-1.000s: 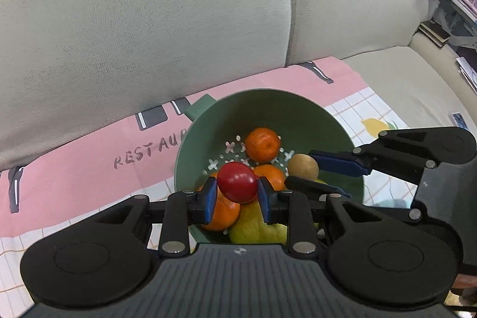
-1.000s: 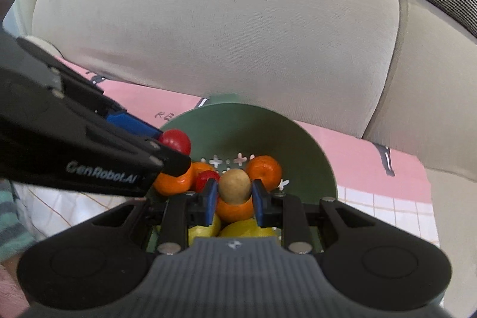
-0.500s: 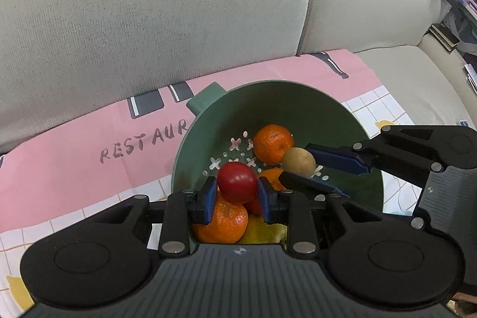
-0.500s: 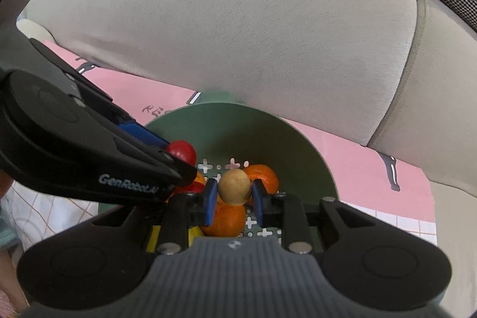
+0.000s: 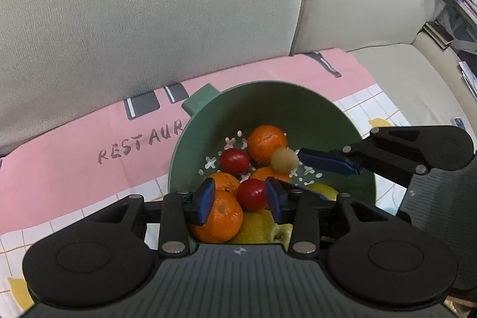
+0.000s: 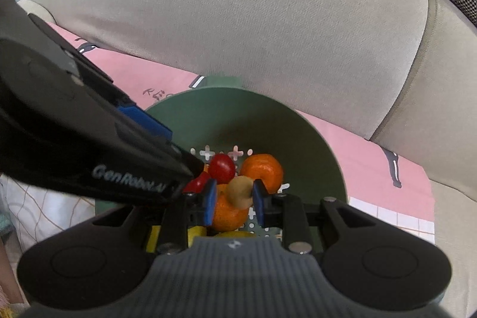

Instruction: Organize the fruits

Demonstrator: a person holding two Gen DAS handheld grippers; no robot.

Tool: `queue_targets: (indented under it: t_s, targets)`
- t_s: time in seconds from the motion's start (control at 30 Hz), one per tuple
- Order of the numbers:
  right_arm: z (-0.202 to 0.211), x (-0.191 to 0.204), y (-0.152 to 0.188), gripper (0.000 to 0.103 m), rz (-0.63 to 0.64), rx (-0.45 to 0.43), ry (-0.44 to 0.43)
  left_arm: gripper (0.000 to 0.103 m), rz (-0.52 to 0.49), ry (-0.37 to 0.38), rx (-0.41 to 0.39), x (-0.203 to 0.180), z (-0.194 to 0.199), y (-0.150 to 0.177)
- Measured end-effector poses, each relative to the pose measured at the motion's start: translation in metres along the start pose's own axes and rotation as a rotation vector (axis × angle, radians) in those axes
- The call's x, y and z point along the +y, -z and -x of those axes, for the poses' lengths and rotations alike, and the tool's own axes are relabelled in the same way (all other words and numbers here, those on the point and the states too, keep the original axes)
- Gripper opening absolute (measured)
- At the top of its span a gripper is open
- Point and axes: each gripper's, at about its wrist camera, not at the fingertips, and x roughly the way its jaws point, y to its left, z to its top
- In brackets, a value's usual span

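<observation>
- The left gripper (image 5: 240,200) hangs over the near rim of a green colander (image 5: 298,97); its jaws are opening, with a red cherry tomato (image 5: 252,194) loose between them.
- The right gripper (image 6: 233,200) is also opening; a blurred tan fruit (image 6: 239,192) sits between its parting jaws.
- Oranges (image 5: 266,143), a second tomato (image 5: 234,161) and yellow fruit (image 5: 259,228) fill the colander.
- The colander stands on a pink cloth (image 5: 74,166) against the sofa back (image 5: 149,5).

The two grippers are crowding the mouth of the green colander (image 5: 342,115), the right gripper (image 5: 301,166) reaching in across the left gripper (image 5: 240,197). Piled mandarins (image 5: 266,143) are filling its floor. The sofa backrest (image 5: 149,5) is blocking the far side; the pink cloth (image 5: 74,166) is lying clear.
</observation>
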Motion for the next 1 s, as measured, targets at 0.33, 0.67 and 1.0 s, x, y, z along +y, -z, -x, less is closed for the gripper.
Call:
queue_targets:
  t_s: [0.33,0.67,1.0]
  targets:
    - [0.032,0.01,-0.003,0.066,0.018,-0.053,0.056,0.065,-0.034,-0.043,-0.113,-0.005,0.047,0.012]
    - [0.071,0.032,-0.003,0.082,-0.039,-0.115,0.024,0.068,-0.132,-0.203,-0.227,-0.007,0.103,0.036]
    - [0.102,0.063,0.004,0.091,-0.161,-0.18,-0.035,0.077,-0.179,-0.356,-0.357,-0.001,0.165,0.069]
